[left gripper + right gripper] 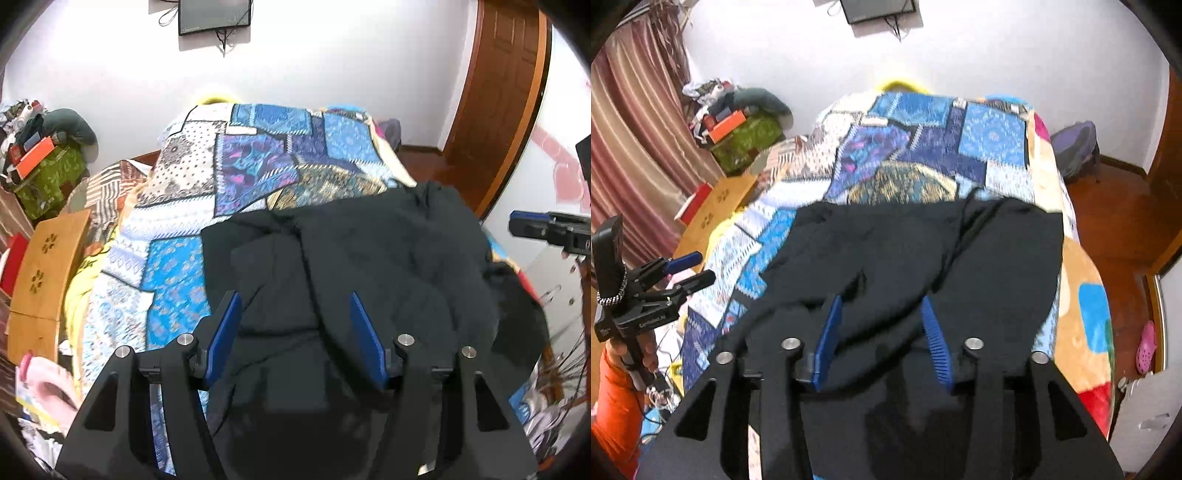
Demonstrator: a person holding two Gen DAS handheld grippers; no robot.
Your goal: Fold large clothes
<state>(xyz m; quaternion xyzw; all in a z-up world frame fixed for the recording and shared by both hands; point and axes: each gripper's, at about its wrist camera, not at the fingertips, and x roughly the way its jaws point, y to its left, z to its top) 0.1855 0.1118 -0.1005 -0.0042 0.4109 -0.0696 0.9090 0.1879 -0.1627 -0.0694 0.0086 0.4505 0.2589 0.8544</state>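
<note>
A large black garment lies rumpled on the near end of a bed covered by a blue patchwork quilt. My left gripper hangs just above the garment's near part. Its blue pads stand well apart with nothing pinched between them. In the right wrist view the same garment spreads across the quilt, and my right gripper is open over its near edge. The left gripper also shows there at the far left, held by a hand with an orange sleeve.
A low wooden table and a cluttered pile with a green cloth stand left of the bed. A wooden door and red-brown floor lie to the right. A striped curtain, a purple bag and a pink shoe are nearby.
</note>
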